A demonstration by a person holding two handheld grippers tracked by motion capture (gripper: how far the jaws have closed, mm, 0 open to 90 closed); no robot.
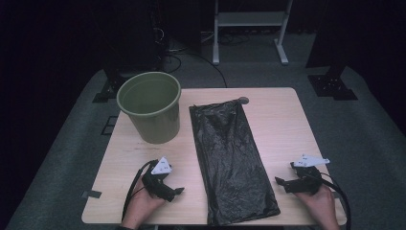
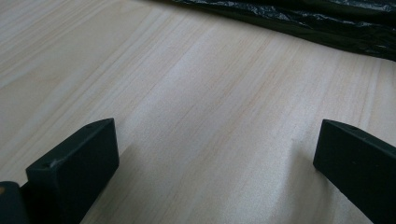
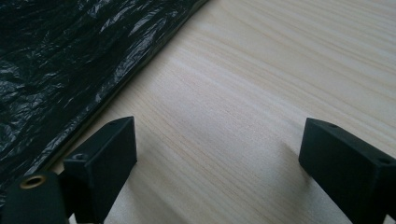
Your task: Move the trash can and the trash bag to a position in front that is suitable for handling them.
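A crinkled, glossy black bin bag (image 1: pixel 232 163) lies flat on the wooden table (image 1: pixel 282 124). The left gripper (image 1: pixel 178 190) and right gripper (image 1: pixel 279 181) flank it, jaws wide apart, holding nothing.

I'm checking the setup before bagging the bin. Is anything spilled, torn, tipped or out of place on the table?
Nothing stands out. The green bin stands upright and empty at the table's far left. The black bin bag lies flat down the middle, crinkled but with no tear visible, its near end just past the table edge. Both tongs, left and right, are open and hold nothing.
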